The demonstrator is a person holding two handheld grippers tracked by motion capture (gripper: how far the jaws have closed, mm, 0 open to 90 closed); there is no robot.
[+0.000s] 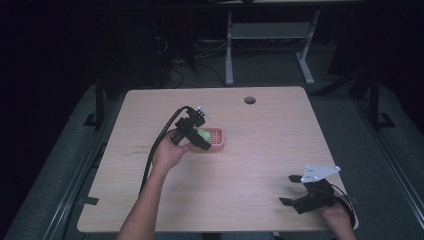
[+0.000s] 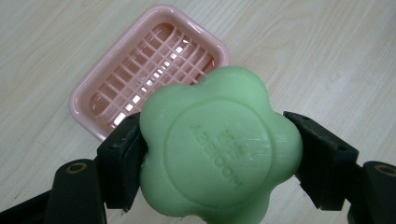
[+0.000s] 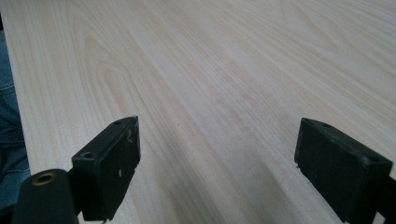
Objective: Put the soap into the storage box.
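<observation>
In the high view, the left gripper (image 1: 200, 136) sits near the middle of the wooden table (image 1: 250, 165), clamped on a green soap (image 1: 204, 134) that hangs at the left edge of the pink soap dish (image 1: 217, 138). Whether the soap touches the dish cannot be told from here. The right gripper (image 1: 290, 190) is well apart, near the table's front right corner, its 2 jaws spread wide with nothing between them.

In the left gripper view, the flower-shaped soap (image 2: 217, 147) is pinched between the 2 black jaws, 1 pad pressing each side, its embossed face turned toward the camera. The dish (image 2: 105, 91) lies beyond and to the upper left of the soap, its slatted floor bare, and the soap overlaps the dish's near corner. The dish rests flat on the table (image 2: 327, 56).

In the right gripper view, the right gripper (image 3: 217, 163) holds its jaws far apart over bare table (image 3: 210, 70), gripping nothing. A strip of blue fabric (image 3: 7, 116) shows at the left edge.
</observation>
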